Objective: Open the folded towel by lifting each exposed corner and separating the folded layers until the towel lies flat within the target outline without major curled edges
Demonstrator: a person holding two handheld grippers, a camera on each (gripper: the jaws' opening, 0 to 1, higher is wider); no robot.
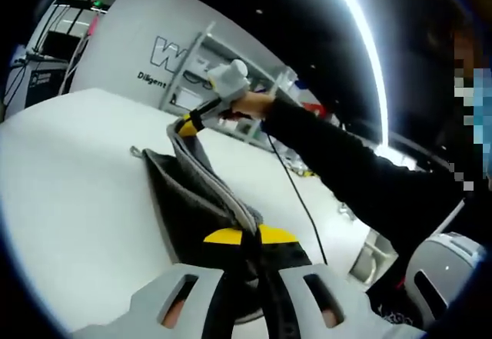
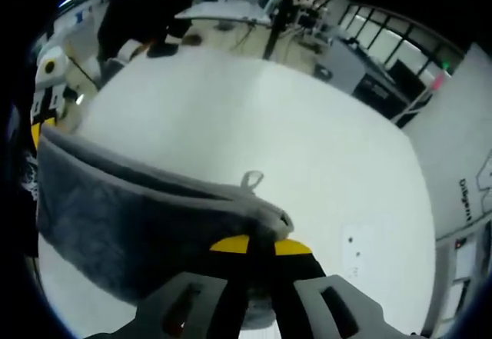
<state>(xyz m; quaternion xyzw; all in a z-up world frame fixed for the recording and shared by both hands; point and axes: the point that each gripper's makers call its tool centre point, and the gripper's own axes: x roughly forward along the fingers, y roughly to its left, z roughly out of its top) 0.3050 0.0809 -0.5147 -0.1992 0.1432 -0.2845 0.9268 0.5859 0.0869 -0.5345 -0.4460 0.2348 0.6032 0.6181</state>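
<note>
Two hand-held grippers (image 1: 250, 239) (image 2: 261, 245) pinching towel (image 1: 188, 193)

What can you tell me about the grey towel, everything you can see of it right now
The towel is dark grey and plush, with a lighter grey hem and a small hanging loop at one edge. It is lifted off the white table, stretched between both grippers. The left gripper pinches one end in its yellow-tipped jaws, and the right gripper pinches the other. The cloth hangs and sags between them in folded layers, not yet flat. Whether its lower edge touches the table is hard to tell.
</note>
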